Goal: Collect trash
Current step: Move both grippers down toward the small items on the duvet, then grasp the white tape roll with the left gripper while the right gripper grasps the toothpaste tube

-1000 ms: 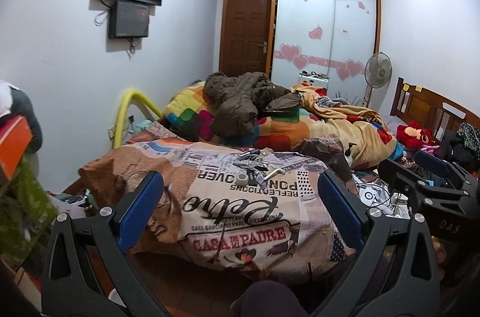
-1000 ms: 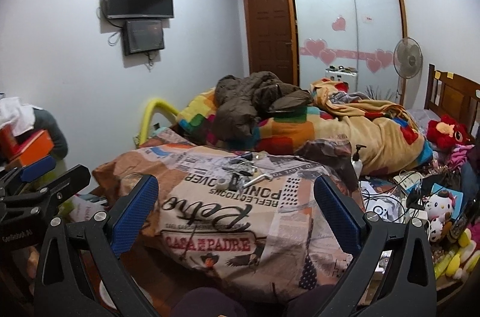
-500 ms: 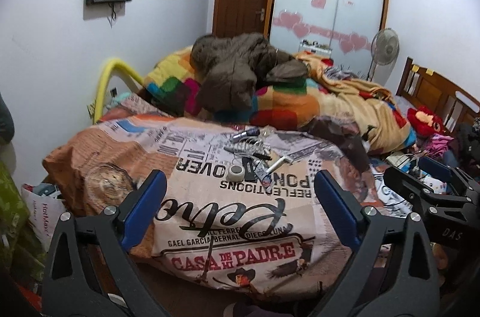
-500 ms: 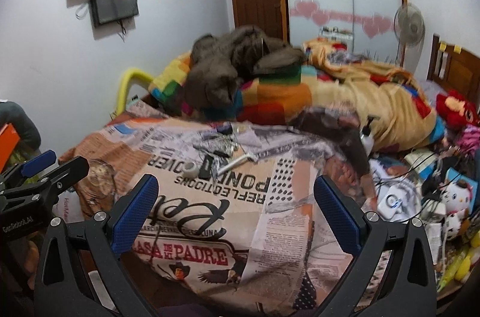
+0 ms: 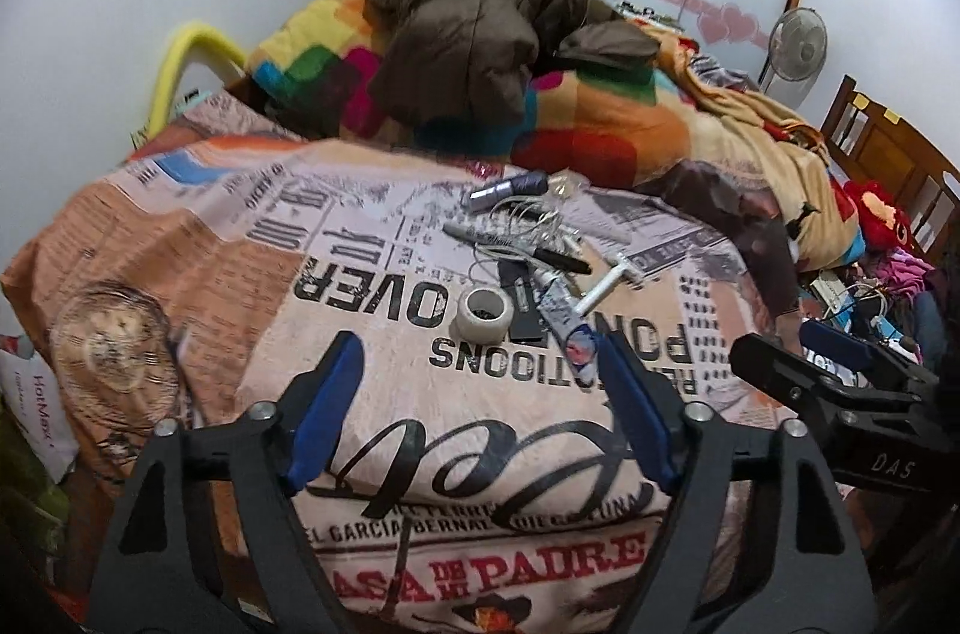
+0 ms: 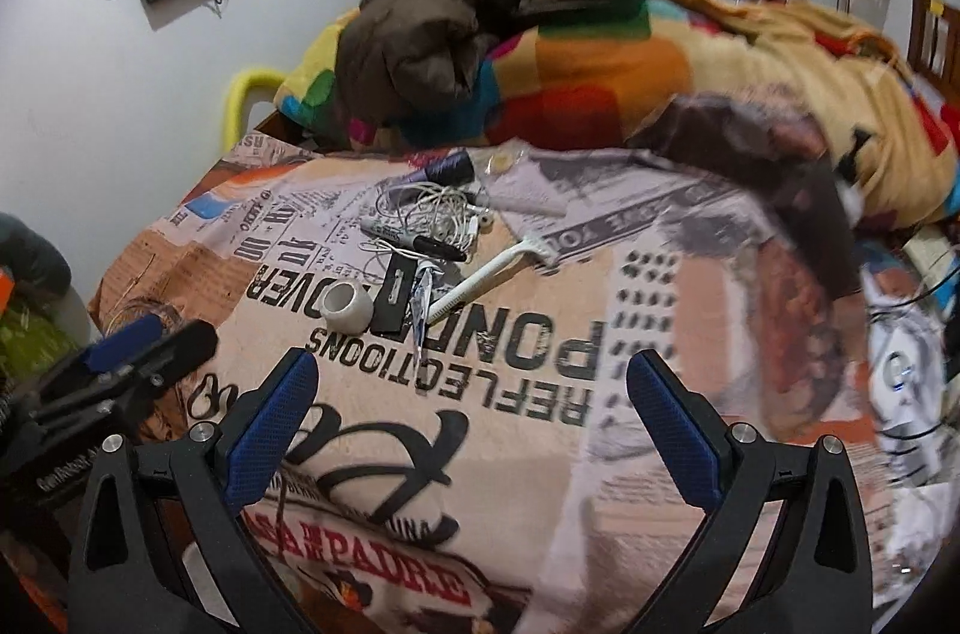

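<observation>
left tool (image 5: pixel 480 406) jaws apart, empty | right tool (image 6: pixel 474 430) jaws apart, empty | trash pile (image 5: pixel 534 262) on bed (image 5: pixel 180 238) beside tape roll (image 5: pixel 482 314), ahead of both | wrapper (image 5: pixel 567 322) long axis toward left tool, which looks nearer

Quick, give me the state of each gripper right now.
Left gripper: open, holding nothing, above the printed blanket.
Right gripper: open, holding nothing, above the same blanket.
</observation>
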The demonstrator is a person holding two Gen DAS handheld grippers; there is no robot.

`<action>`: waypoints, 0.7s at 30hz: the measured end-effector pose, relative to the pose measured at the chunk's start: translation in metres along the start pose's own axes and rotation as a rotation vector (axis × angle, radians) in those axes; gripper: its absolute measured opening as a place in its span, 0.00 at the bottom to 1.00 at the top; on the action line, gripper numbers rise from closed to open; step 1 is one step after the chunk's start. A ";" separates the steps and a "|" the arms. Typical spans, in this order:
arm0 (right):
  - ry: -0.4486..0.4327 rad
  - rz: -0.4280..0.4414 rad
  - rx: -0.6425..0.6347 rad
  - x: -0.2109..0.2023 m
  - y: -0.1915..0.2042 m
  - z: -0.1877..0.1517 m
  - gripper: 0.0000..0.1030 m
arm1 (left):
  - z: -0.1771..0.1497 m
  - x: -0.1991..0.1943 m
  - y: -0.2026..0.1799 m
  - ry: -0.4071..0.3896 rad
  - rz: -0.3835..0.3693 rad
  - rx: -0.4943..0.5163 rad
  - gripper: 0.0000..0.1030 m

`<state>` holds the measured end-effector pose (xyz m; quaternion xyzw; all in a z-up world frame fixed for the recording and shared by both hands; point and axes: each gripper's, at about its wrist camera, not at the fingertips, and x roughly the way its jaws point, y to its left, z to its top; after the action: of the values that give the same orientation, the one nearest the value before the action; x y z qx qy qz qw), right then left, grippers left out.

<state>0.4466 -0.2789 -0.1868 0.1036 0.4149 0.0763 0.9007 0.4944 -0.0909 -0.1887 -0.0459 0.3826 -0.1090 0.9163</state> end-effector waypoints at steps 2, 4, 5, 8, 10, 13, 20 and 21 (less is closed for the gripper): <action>0.028 0.021 0.012 0.017 0.000 0.003 0.94 | 0.000 0.013 0.003 0.019 -0.007 -0.012 0.69; 0.041 0.028 0.005 0.030 0.003 0.005 0.88 | 0.000 0.029 0.008 0.044 -0.020 -0.023 0.63; 0.050 0.027 -0.001 0.036 0.004 0.006 0.86 | 0.000 0.038 0.009 0.058 -0.022 -0.021 0.60; 0.075 0.037 -0.024 0.053 0.008 0.006 0.72 | -0.002 0.055 0.010 0.081 -0.021 -0.006 0.55; 0.107 0.048 -0.043 0.065 0.012 0.007 0.65 | -0.004 0.065 0.012 0.094 -0.030 -0.001 0.52; 0.146 0.064 -0.056 0.079 0.014 0.004 0.51 | -0.008 0.075 0.014 0.110 -0.046 -0.001 0.50; 0.205 0.102 -0.053 0.097 0.011 0.000 0.28 | -0.010 0.096 0.010 0.134 -0.067 0.011 0.49; 0.208 0.111 -0.050 0.097 0.010 0.000 0.26 | -0.009 0.099 0.009 0.135 -0.067 0.012 0.49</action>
<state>0.5089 -0.2470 -0.2554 0.0952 0.4978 0.1466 0.8495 0.5569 -0.1055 -0.2649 -0.0458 0.4410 -0.1447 0.8846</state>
